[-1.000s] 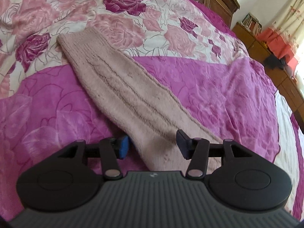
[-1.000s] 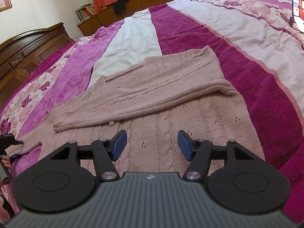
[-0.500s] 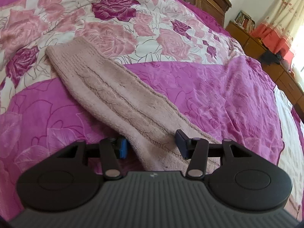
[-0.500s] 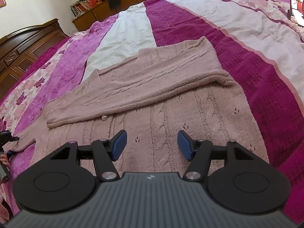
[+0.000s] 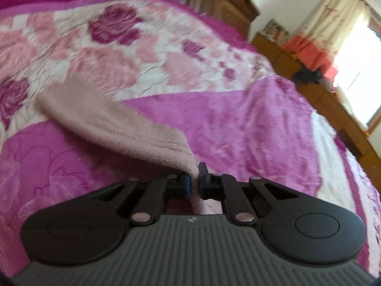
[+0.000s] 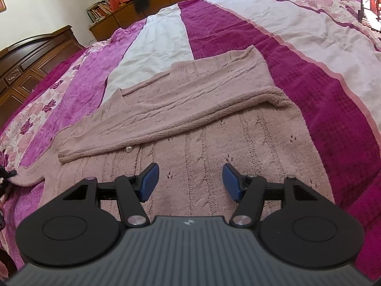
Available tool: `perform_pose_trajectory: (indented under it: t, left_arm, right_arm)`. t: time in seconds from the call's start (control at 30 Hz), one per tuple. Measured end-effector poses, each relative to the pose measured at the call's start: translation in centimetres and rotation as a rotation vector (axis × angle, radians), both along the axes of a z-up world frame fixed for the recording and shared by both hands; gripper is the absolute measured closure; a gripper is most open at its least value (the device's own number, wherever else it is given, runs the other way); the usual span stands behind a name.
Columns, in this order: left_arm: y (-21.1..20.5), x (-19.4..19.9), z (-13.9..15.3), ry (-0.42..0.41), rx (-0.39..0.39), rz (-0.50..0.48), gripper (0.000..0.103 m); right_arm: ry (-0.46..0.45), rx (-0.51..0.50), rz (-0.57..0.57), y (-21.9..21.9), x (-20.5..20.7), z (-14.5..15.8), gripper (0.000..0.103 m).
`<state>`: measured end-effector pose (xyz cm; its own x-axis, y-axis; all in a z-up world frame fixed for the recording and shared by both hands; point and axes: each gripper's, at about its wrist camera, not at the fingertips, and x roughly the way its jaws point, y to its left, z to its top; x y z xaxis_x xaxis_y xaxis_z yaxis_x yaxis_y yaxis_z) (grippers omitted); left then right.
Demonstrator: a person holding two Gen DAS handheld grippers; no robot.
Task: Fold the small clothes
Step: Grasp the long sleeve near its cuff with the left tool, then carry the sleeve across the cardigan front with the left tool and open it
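A dusty-pink knitted cardigan (image 6: 202,124) lies flat on the bed, one sleeve (image 6: 166,119) folded across its chest. Its other sleeve (image 5: 114,121) stretches out over the floral bedspread in the left wrist view. My left gripper (image 5: 194,182) is shut on that sleeve near the shoulder end, and the knit rises off the bed where it is pinched. My right gripper (image 6: 189,182) hovers open over the lower body of the cardigan, with nothing between its blue pads (image 6: 150,181). The left wrist view is blurred by motion.
The bedspread (image 6: 309,71) has magenta, white and rose-print bands. A dark wooden headboard (image 6: 28,62) stands at the left, and a low wooden cabinet (image 6: 133,12) with books and clothes runs along the far wall. A screen (image 6: 370,2) glows at the far right.
My left gripper has closed on the outstretched sleeve and lifted it off the bed. My right gripper stays open and has shifted only slightly over the cardigan.
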<state>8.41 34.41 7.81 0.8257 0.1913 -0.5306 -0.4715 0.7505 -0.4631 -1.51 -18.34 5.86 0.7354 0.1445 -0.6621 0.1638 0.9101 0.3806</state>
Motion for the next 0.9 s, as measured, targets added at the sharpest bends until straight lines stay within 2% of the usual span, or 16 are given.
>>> perform_pose_trajectory:
  t: [0.3, 0.53, 0.73, 0.9]
  left_arm:
    - [-5.5, -0.5, 5.4, -0.141, 0.103, -0.159, 0.095]
    - [-10.6, -0.4, 9.0, -0.231, 0.121, -0.26, 0.095]
    - [-15.5, 0.2, 10.5, -0.264, 0.13, -0.34, 0.095]
    - [-20.0, 0.9, 10.5, -0.275, 0.153, -0.42, 0.095]
  right_arm:
    - [-0.014, 0.016, -0.009, -0.7, -0.6, 0.1, 0.036]
    - [-0.025, 0.035, -0.025, -1.5, -1.0, 0.0, 0.036]
    - [-0.032, 0.056, -0.038, -2.1, -1.4, -0.1, 0.036]
    - [-0.035, 0.072, -0.048, -2.8, -1.6, -0.3, 0.036]
